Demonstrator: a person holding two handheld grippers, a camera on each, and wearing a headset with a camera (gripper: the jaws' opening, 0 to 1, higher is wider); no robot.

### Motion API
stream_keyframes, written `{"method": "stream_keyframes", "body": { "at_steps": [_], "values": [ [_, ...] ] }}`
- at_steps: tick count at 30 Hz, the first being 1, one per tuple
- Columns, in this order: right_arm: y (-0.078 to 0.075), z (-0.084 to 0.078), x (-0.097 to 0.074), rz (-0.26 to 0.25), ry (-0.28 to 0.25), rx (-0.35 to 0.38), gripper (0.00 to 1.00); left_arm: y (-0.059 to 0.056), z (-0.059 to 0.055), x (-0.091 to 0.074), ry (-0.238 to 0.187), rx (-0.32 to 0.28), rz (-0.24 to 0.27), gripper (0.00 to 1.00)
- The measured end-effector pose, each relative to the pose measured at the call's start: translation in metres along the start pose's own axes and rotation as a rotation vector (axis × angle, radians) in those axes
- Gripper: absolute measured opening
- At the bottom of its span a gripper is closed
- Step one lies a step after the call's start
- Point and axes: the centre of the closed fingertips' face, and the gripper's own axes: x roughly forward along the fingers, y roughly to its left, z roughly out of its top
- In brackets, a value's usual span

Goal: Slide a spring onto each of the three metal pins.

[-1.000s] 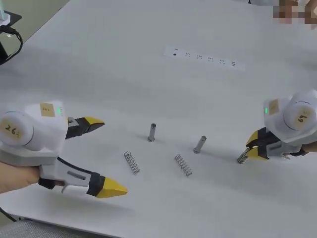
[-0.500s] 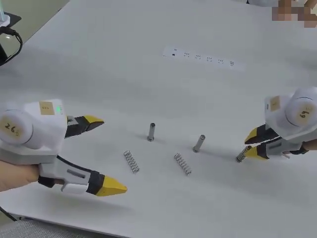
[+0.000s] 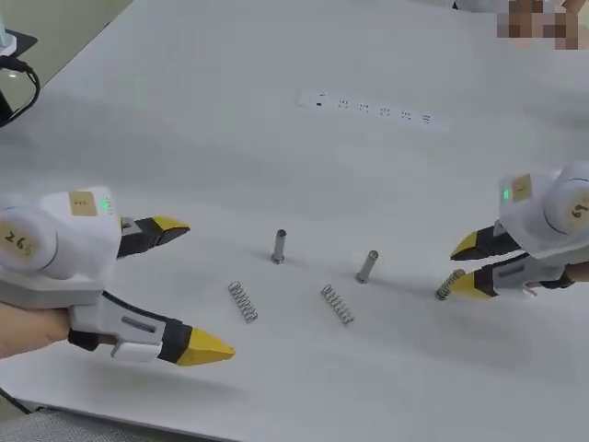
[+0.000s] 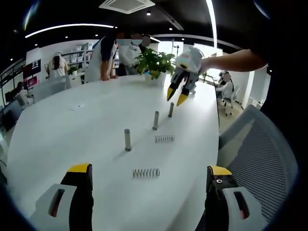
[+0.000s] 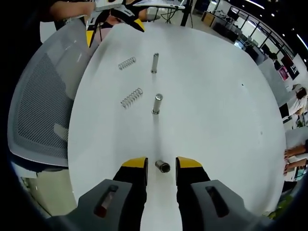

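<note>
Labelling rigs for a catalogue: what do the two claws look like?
Both the left claw and right claw have white rounded bodies, black jaws with yellow tips, a tan sticker, a green light and a handwritten number.

The right tool [image 3: 463, 268] has opened off the sprung pin [image 3: 448, 284].

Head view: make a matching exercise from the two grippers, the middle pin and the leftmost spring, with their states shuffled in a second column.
Things:
A. left gripper
B. right gripper
C. middle pin
D. leftmost spring

States:
1. lying flat on the table
2. standing bare, no spring on it
3. open wide, nothing between
4. open, straddling the spring-covered pin

Pairs: A-3, B-4, C-2, D-1
</note>
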Motion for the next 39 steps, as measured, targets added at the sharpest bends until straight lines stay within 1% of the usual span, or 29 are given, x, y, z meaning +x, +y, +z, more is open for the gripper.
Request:
{"method": "stream_keyframes", "body": {
  "at_steps": [6,12,17,21,23,26,27,32,33,36,39],
  "values": [
    [0.003,0.004,-0.006,-0.017,-0.051,0.045,0.24,-0.002,0.002,0.000,0.001,0.004,-0.002,0.96],
    [0.008,0.007,-0.008,-0.036,-0.095,0.071,0.28,-0.003,0.005,0.000,-0.001,0.008,-0.002,0.96],
    [0.006,0.016,-0.013,-0.060,-0.149,0.106,0.32,-0.002,0.006,-0.001,-0.005,0.007,0.002,0.96],
    [0.003,0.021,-0.016,-0.071,-0.183,0.133,0.34,-0.002,0.006,-0.001,-0.005,0.007,0.003,0.96],
    [0.003,0.021,-0.016,-0.072,-0.192,0.148,0.35,-0.002,0.007,0.000,-0.006,0.007,0.004,0.96],
    [0.004,0.019,-0.017,-0.078,-0.202,0.150,0.36,-0.002,0.008,0.000,-0.005,0.009,0.003,0.96],
    [0.004,0.018,-0.017,-0.079,-0.209,0.171,0.37,-0.002,0.008,0.000,-0.005,0.009,0.004,0.96],
    [0.006,0.014,-0.022,-0.092,-0.226,0.197,0.36,0.000,0.011,0.000,-0.010,0.008,0.006,0.96],
    [0.007,0.015,-0.023,-0.097,-0.232,0.198,0.36,0.000,0.011,0.000,-0.012,0.006,0.006,0.96],
    [0.010,0.018,-0.026,-0.087,-0.263,0.232,0.37,-0.001,0.011,0.002,-0.010,0.006,0.001,0.96],
    [0.014,0.018,-0.027,-0.094,-0.265,0.227,0.37,-0.002,0.012,0.004,-0.010,0.008,-0.004,0.97]
  ]
}}
